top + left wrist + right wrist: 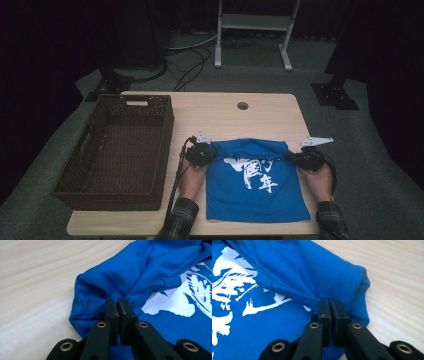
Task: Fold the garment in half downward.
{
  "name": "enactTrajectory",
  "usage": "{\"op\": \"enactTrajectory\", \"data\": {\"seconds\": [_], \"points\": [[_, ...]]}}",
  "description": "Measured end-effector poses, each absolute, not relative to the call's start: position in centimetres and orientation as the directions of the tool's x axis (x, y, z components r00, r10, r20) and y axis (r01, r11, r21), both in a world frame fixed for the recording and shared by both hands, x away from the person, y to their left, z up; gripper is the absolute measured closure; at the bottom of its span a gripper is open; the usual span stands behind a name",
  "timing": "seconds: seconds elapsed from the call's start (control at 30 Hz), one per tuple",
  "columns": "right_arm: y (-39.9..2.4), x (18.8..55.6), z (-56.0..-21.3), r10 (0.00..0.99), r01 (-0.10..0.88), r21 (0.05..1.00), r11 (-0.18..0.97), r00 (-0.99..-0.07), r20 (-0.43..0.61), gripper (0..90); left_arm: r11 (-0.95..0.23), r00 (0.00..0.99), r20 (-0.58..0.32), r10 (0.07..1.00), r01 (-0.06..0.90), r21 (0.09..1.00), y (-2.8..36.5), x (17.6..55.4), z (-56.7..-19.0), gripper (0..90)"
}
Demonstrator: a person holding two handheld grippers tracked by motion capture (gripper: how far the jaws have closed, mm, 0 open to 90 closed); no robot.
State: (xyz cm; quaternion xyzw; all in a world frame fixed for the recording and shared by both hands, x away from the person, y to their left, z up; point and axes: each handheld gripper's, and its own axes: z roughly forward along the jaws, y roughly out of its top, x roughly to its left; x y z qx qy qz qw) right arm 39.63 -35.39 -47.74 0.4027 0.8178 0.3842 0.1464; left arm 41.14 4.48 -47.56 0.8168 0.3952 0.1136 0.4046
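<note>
Tabletop (260, 107): both grippers' fingers (117, 311) clenched on blue shirt's (255, 187) folded top corners.

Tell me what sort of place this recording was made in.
Probably a lab or studio set up for recording, not a home. A lone wooden table stands on grey carpet, ringed by black curtains, with cables trailing over the floor and stand bases beside it. On the table lie a blue T-shirt and a wicker basket.
</note>
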Motion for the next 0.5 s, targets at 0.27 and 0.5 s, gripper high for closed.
{"op": "enactTrajectory", "data": {"seconds": [0.27, 0.5], "points": [[-35.2, 41.7, -47.7, 0.777, 0.554, 0.746, 0.369, -0.625, 0.080, 87.0, -0.344, 0.650, -0.147, 0.745, 0.564, 0.751, 4.7, 42.6, -47.4, 87.3], [-35.7, 40.2, -47.2, 0.769, 0.533, 0.775, 0.340, -0.632, 0.097, 86.9, -0.329, 0.665, -0.148, 0.732, 0.535, 0.778, 5.1, 41.1, -47.0, 87.3]]}}
